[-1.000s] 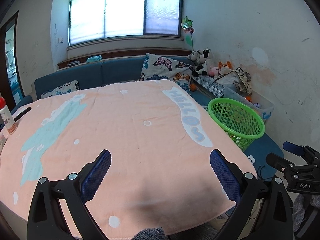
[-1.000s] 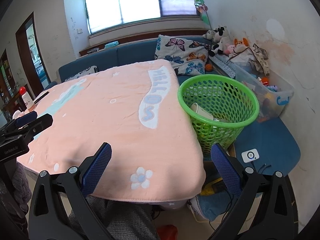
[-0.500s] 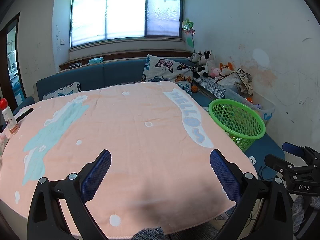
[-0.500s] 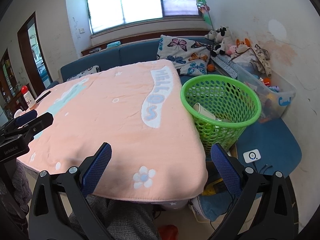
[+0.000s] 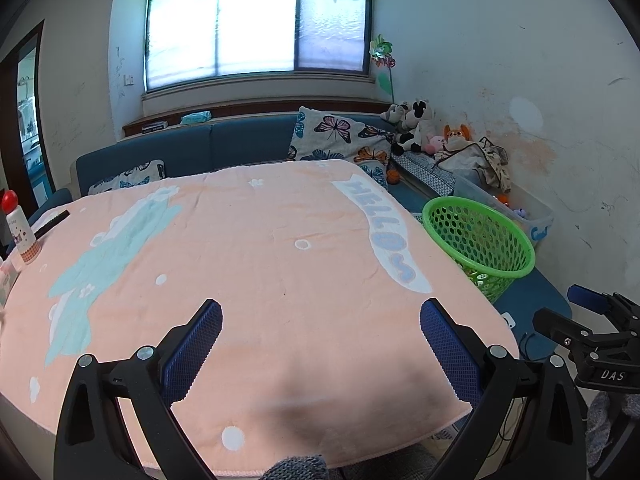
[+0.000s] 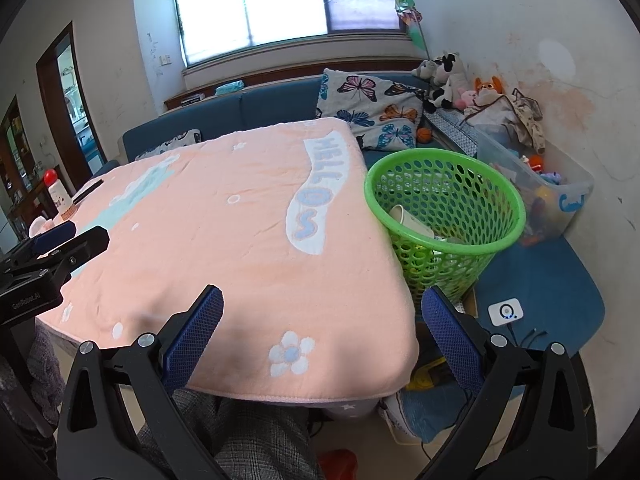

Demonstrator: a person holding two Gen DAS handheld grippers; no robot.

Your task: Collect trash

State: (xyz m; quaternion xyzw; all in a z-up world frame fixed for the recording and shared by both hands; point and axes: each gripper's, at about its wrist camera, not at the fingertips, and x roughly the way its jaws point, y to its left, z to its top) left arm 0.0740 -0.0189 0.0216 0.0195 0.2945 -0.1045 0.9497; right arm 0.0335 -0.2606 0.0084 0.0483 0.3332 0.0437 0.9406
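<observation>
Both grippers, left gripper [image 5: 320, 332] and right gripper [image 6: 322, 320], hover with fingers spread, empty. Green basket [image 6: 496, 184] sits beside bench [image 5: 280, 240] edge for easy drops; cup [image 6: 412, 222] already inside.

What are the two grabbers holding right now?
Nothing. The left gripper and the right gripper are both open and empty above the pink blanket. A cup lies in the green basket.

Peach cloth [image 5: 280, 264] lettered "HELLO" covers the table — butterfly pillow [image 6: 372, 108] and plush toys [image 6: 448, 76] on the blue sofa [image 5: 224, 144]; red-capped bottle [image 5: 18, 228] at left.
</observation>
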